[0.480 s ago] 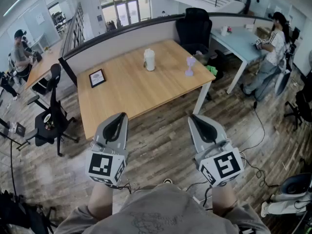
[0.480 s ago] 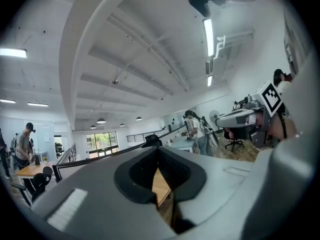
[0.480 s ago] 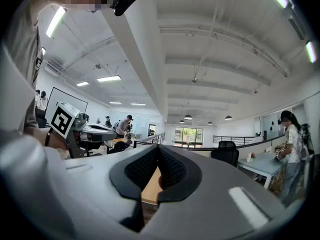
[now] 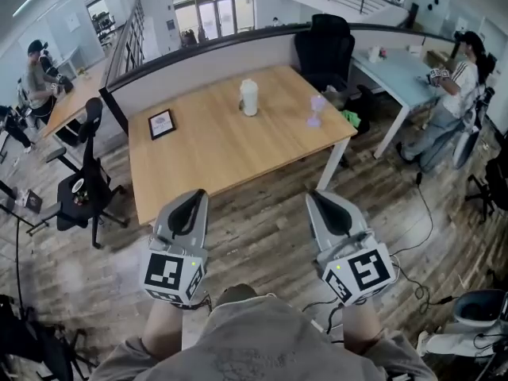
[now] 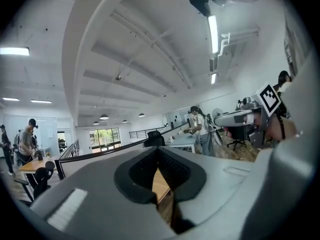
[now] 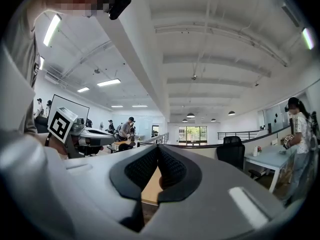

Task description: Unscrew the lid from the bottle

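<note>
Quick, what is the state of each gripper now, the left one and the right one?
Left gripper: closed, holding nothing.
Right gripper: closed, holding nothing.

- In the head view, bright, even daylight comes from the windows [image 4: 210, 10] at 12 o'clock. The wooden table [image 4: 230, 145] is evenly lit and shadows are soft.
- Fisheye distortion bends straight lines toward 3 and 9 o'clock.
- Both gripper views are circular, with black corners.
- In the left gripper view, a ceiling strip light [image 5: 213, 31] at 1 o'clock glares white.
- The left gripper [image 5: 159, 151] and right gripper [image 6: 159, 151], close to the lens, look soft; the distant room is sharper.
</note>
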The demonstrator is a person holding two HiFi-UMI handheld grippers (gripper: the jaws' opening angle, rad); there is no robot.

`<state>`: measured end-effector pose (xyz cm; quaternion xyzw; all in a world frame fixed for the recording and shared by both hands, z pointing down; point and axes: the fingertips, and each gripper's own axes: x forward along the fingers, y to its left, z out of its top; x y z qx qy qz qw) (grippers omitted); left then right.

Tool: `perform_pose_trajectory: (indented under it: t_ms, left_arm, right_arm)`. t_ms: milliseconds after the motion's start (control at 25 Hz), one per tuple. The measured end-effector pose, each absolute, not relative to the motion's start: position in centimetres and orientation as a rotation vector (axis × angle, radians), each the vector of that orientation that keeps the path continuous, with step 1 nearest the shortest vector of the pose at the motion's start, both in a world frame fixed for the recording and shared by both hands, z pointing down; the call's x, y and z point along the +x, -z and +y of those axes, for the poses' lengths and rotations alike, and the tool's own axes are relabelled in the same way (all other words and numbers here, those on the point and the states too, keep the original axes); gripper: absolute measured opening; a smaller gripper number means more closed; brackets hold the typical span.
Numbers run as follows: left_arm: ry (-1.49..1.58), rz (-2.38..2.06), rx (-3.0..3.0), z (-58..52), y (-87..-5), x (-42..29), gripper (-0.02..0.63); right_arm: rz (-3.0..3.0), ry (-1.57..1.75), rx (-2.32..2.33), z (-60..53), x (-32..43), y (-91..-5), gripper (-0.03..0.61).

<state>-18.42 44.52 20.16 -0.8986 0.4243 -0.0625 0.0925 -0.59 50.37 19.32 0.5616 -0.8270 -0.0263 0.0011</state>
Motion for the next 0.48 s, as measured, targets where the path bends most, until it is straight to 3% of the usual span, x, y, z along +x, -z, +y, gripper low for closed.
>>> perform_pose_trajectory:
  t_ms: [120, 160, 200, 240, 320, 480]
  left_arm:
    - [0.138, 1.352, -2.632, 43.7, -19.8, -19.1, 0.004]
    - [0.123, 1.386, -2.613, 43.3, -19.7, -19.4, 0.046]
    - [0.123, 1.405, -2.601, 42.9, -19.7, -19.6, 0.154]
    - [0.133, 1.415, -2.598, 42.4, -20.0, -19.7, 0.254]
    - [0.144, 1.424, -2.607, 41.5, -20.5, -19.9, 0.304]
    - [0.149, 1.424, -2.628, 39.5, -21.3, -19.5, 0.302]
  right_arm:
    - [-2.615, 0.082, 1.782, 49.4, -0.2, -19.4, 0.012]
    - [-2.615, 0.088, 1.799, 49.1, 0.1, -19.3, 0.052]
    - [-2.609, 0.095, 1.812, 48.6, 0.2, -19.4, 0.225]
    - [-2.602, 0.101, 1.82, 48.2, 0.4, -19.4, 0.278]
    - [-2.596, 0.095, 1.84, 47.3, 0.8, -19.6, 0.281]
    - [-2.579, 0.069, 1.862, 45.3, 1.6, -20.0, 0.281]
